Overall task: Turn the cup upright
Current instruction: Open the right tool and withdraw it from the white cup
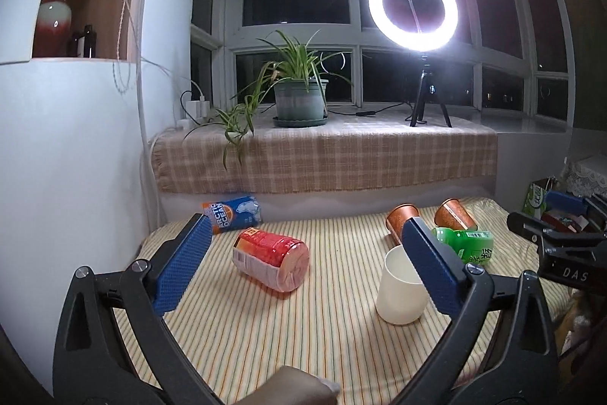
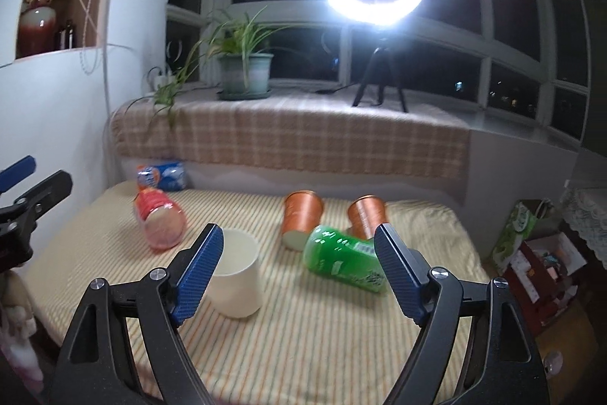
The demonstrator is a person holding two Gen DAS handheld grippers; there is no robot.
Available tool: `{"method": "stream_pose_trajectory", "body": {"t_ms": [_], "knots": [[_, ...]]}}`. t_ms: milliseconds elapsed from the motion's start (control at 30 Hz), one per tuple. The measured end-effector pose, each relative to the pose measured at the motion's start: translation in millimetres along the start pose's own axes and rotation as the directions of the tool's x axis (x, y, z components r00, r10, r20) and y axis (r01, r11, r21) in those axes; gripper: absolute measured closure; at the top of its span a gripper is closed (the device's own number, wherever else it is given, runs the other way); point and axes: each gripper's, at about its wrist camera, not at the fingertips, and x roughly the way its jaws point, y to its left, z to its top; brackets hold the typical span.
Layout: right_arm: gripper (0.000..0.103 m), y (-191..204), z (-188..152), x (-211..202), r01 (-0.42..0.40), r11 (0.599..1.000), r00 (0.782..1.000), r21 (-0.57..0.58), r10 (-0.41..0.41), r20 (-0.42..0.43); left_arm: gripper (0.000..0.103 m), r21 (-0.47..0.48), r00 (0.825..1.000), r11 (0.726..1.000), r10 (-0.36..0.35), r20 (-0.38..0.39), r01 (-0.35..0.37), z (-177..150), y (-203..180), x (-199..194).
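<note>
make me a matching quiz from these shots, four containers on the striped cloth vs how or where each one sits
Things:
1. white cup
2. red bottle
3. green bottle
4. blue can

States:
A. on its side at the far left edge, by the wall
B. on its side, just in front of two copper cups
C. standing, mouth up
D. on its side, left of the white cup

Pairs: 1-C, 2-D, 3-B, 4-A

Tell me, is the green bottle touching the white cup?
Apart. The right wrist view shows a strip of striped cloth between the white cup and the green bottle.
</note>
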Motion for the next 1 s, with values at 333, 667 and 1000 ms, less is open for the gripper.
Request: {"method": "stream_pose_trajectory", "body": {"t_ms": [333, 667, 1000], "knots": [[0.019, -4, 0, -7, 0.047, 0.999, 0.998, 0.02, -0.048, 0.044, 0.0, 0.013, 1.0, 1.0, -0.006, -0.02, 0.006, -6, -6, 2], [0.019, -9, 1, -12, 0.052, 0.998, 0.996, 0.036, -0.054, 0.065, 0.0, -0.001, 1.0, 1.0, -0.005, -0.014, 0.005, -5, -6, 5], [0.018, -13, 0, -11, 0.054, 0.997, 0.997, 0.05, -0.057, 0.06, 0.0, -0.006, 1.0, 1.0, -0.003, -0.01, 0.003, -4, -7, 6]]}}
